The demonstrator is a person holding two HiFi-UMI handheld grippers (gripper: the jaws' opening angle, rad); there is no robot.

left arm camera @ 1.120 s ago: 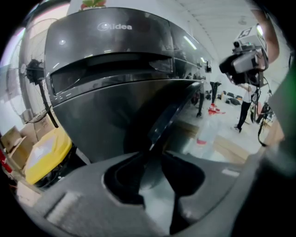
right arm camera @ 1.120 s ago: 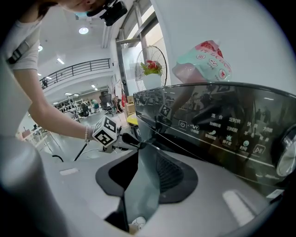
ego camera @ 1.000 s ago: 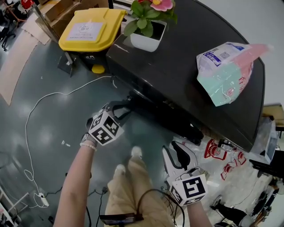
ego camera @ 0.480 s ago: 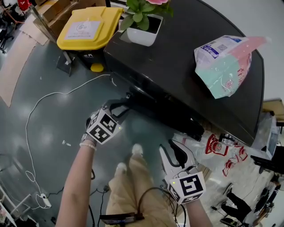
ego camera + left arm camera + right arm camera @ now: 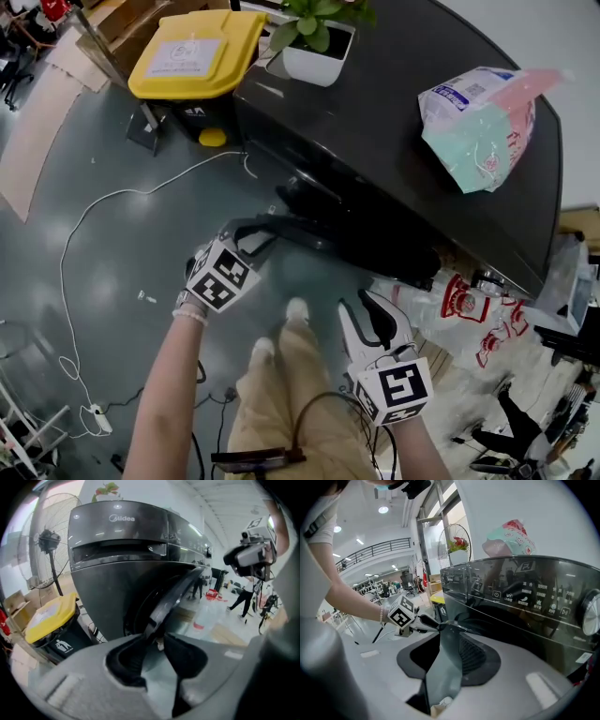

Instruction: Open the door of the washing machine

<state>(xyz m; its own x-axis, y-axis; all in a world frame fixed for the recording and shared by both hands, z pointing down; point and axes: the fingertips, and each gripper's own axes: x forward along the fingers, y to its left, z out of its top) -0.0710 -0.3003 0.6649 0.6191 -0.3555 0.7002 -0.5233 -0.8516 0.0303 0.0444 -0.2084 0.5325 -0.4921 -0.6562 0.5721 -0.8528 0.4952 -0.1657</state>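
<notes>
**Left gripper holding the washer door by its edge**

Head view: in the middle of the frame the left gripper (image 5: 262,230) is clamping the edge of the door (image 5: 305,228). The door is standing partly swung out from the washing machine (image 5: 375,141), probably so the person can pull it wider. The right gripper (image 5: 373,319), at lower right, is idling with its jaws apart.

Left gripper view: the door rim is passing between both pads.

Right gripper view: nothing is lying between the jaws, which are facing the control panel (image 5: 534,597).
</notes>
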